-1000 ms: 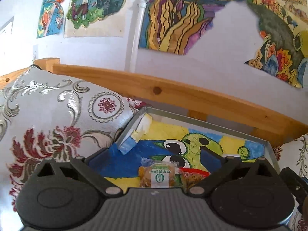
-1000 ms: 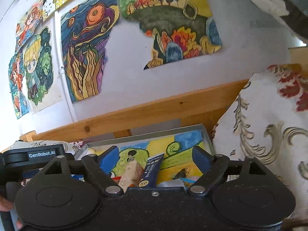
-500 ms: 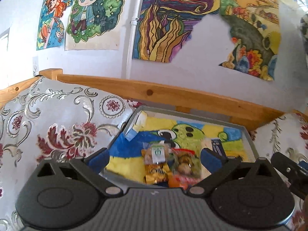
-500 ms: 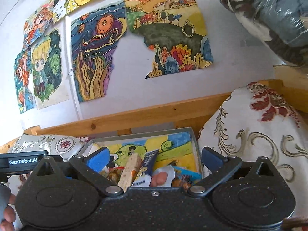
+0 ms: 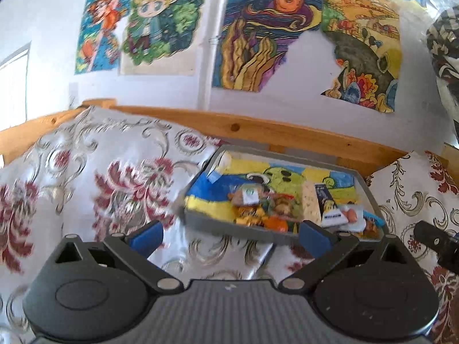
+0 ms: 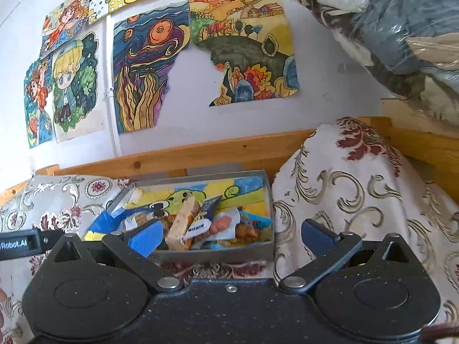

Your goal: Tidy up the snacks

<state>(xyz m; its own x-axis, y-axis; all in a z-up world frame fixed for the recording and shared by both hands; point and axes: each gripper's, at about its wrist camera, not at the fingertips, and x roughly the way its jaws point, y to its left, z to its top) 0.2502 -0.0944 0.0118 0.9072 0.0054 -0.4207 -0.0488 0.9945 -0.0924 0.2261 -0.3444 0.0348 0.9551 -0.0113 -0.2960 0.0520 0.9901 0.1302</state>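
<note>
Gray tray lined with a colourful drawing, resting on patterned fabric between two cushions, in front of a wooden rail. Snack packets lie heaped in the tray's near half, toward 5 o'clock in the left wrist view; among them a pale bar leans tilted beside a dark blue packet. Left gripper: fingers spread wide, empty, just short of the tray's near wall. Right gripper: fingers likewise apart and empty, its left finger overlapping the tray's near corner. Drawings hang on the wall at 12 o'clock.
</note>
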